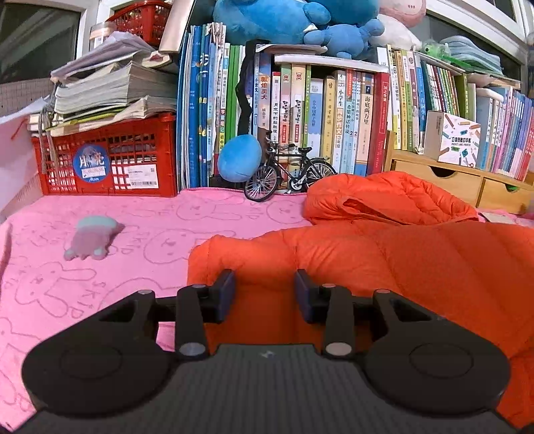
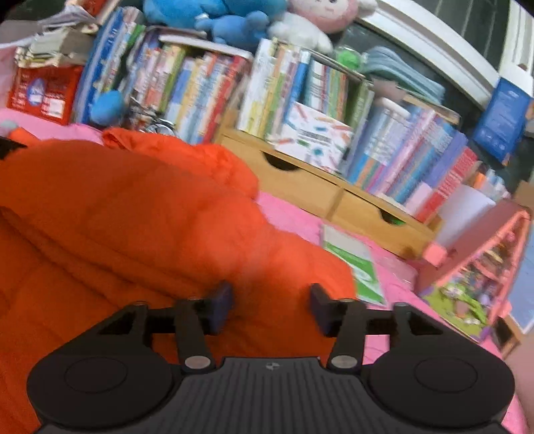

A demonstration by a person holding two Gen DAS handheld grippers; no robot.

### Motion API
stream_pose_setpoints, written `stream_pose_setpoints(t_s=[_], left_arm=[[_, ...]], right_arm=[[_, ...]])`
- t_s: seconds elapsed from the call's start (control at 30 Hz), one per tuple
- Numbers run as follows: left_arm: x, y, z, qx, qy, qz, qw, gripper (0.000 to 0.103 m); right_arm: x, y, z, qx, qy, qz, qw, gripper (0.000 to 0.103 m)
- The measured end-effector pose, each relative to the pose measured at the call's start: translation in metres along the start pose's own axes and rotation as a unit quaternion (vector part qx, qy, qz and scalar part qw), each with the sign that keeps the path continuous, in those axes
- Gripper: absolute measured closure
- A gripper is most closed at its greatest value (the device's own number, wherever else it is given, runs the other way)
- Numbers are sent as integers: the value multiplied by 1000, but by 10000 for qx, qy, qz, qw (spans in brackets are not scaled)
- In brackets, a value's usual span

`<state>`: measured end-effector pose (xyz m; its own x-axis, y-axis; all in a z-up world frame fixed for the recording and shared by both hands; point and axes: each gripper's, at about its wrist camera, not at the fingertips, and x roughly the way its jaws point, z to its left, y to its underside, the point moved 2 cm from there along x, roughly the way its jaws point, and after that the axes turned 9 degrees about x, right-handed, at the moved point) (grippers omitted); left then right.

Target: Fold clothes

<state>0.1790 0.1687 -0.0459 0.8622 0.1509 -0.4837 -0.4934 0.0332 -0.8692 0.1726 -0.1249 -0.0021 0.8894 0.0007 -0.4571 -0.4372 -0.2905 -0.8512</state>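
Clutter rings the orange puffer jacket (image 1: 383, 253), which lies spread over the right half of a pink bunny-print blanket (image 1: 100, 267) covering the counter. Its hood or collar part is bunched up at the far side, close to the books.

The left gripper (image 1: 263, 290) hovers low over the jacket's near left edge, its jaws parted with orange fabric showing in the gap and nothing pinched between them. The right gripper (image 2: 272, 302) sits over the jacket's right edge, jaws likewise spread wide and empty; this view is blurred, so fine detail is lost.

Along the back, a red plastic crate (image 1: 106, 157) stands at the left with a stack of papers and booklets (image 1: 110, 86) piled on top. Next to it runs a long row of upright books (image 1: 317, 113), with blue plush toys (image 1: 293, 20) lying on top of them. A blue plush ball (image 1: 238, 158) and a small black model bicycle (image 1: 288, 172) stand at the foot of the books, just beyond the jacket's far edge. A wooden drawer unit (image 1: 450, 180) carries more books at the right. A small pale toy (image 1: 91, 238) lies alone on the blanket, well left of the jacket.

In the right wrist view a green-and-white booklet (image 2: 353, 263) lies on the blanket just beside the jacket's right edge, and a pink toy house (image 2: 484, 267) stands further right.
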Motion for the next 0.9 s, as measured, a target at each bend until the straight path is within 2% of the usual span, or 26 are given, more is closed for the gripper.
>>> stream_pose_setpoints(t_s=[0.1, 0.17, 0.23, 0.3, 0.43, 0.5, 0.63, 0.83, 0.9], left_arm=[[1, 1, 1, -44, 58, 31, 10000, 66], [2, 1, 2, -74, 97, 52, 9999, 66], [3, 2, 3, -103, 136, 73, 9998, 65], [4, 2, 3, -115, 153, 112, 9998, 65], [10, 2, 0, -51, 75, 286, 9995, 65], [12, 2, -1, -16, 38, 364, 9993, 65], [15, 3, -5, 95, -45, 459, 9989, 65], [18, 3, -19, 557, -343, 583, 9962, 64], [18, 3, -18, 548, -331, 584, 9962, 64]], right_arm=[[-12, 0, -13, -18, 244, -128, 9996, 39], [-28, -7, -14, -61, 171, -524, 9985, 37], [-43, -20, -1, -208, -46, -994, 9948, 31], [-51, -34, 26, -480, -376, -1461, 9874, 18], [-39, -60, 101, -1038, -1141, -1898, 9696, 14], [-27, -66, 137, -1268, -1390, -1944, 9627, 14], [-1, -60, 177, -1592, -1476, -1685, 9615, 14], [19, -44, 170, -1625, -1254, -1294, 9701, 14], [23, -41, 161, -1604, -1123, -1246, 9727, 14]])
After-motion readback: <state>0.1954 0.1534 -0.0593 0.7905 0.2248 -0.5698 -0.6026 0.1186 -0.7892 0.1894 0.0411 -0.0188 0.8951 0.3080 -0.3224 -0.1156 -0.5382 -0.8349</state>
